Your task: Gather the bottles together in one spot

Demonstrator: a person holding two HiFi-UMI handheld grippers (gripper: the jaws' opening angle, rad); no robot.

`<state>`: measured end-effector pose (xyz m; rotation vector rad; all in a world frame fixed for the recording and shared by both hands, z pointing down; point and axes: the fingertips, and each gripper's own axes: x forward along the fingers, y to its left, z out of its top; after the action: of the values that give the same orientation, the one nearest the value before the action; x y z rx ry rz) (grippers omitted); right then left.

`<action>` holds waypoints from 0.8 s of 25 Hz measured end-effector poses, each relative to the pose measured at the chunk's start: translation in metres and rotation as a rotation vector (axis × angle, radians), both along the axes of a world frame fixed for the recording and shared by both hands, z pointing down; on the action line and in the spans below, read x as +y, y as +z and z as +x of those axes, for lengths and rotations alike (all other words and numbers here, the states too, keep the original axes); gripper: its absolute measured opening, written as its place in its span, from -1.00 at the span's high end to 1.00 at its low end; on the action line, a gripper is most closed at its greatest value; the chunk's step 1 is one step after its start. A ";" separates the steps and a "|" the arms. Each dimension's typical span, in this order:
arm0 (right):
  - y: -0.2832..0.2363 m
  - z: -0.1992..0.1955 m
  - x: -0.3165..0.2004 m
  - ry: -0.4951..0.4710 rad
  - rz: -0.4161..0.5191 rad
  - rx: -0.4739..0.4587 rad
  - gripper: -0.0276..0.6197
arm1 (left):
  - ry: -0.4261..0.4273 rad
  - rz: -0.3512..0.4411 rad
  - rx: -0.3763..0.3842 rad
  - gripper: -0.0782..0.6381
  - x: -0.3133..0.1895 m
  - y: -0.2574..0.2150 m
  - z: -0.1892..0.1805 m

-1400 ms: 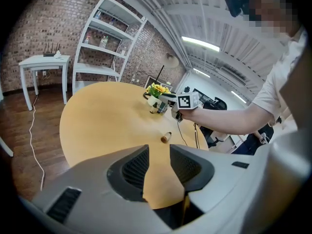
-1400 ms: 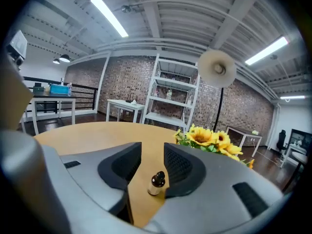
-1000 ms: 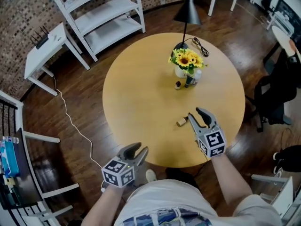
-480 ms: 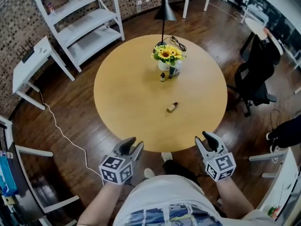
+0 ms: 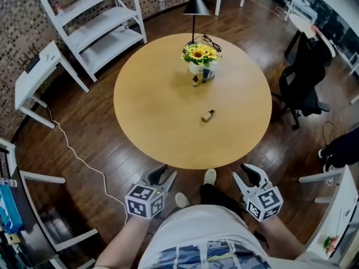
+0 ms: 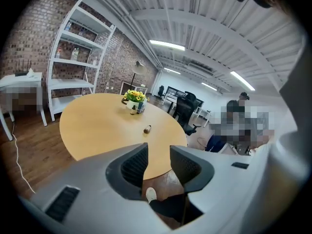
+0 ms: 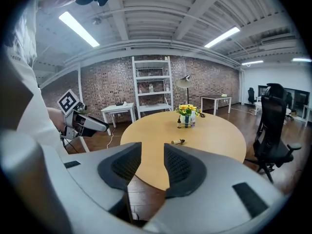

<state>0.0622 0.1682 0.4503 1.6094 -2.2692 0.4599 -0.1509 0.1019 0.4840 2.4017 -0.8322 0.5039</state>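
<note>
Bottle [image 5: 207,116]: small, brown, on side

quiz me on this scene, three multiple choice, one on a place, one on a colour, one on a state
1. Where is the lone bottle?
A) on the table, apart from the vase
B) inside the vase
C) leaning on the vase

2. What colour are the flowers?
A) red
B) yellow
C) white

3. How is the right tool?
A) shut on a bottle
B) shut on a flower
C) open, holding nothing

Answers:
1 A: it lies on its side on bare tabletop, nearer the person than the vase.
2 B: yellow petals show in the head view.
3 C: its jaws stand apart with nothing gripped between them.
</note>
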 end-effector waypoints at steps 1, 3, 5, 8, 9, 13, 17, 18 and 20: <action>-0.002 -0.003 -0.004 -0.008 0.004 -0.004 0.39 | 0.002 -0.005 0.013 0.40 0.000 0.000 0.000; -0.007 -0.008 -0.014 -0.025 0.014 -0.012 0.39 | 0.021 -0.005 0.016 0.40 0.000 0.001 0.003; -0.011 -0.008 -0.023 -0.033 0.022 -0.019 0.39 | 0.046 0.013 -0.017 0.39 -0.003 0.005 0.010; -0.011 0.002 -0.035 -0.031 0.021 -0.035 0.39 | 0.090 0.043 -0.076 0.39 -0.014 0.013 0.029; -0.010 0.007 -0.039 -0.026 0.019 -0.041 0.39 | 0.111 0.056 -0.097 0.39 -0.020 0.016 0.038; -0.002 0.032 -0.059 -0.006 -0.006 -0.057 0.39 | 0.210 0.091 -0.196 0.39 -0.051 0.035 0.081; 0.003 0.058 -0.089 -0.002 -0.010 -0.081 0.37 | 0.301 0.089 -0.325 0.33 -0.096 0.070 0.130; 0.004 0.066 -0.097 -0.001 -0.013 -0.083 0.37 | 0.321 0.083 -0.354 0.32 -0.108 0.081 0.145; 0.007 0.081 -0.111 -0.002 -0.021 -0.089 0.37 | 0.349 0.071 -0.408 0.30 -0.134 0.102 0.171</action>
<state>0.1434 0.0567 0.4577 1.6067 -2.3222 0.5639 0.0205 -0.0323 0.5856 2.5615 -0.5952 1.1463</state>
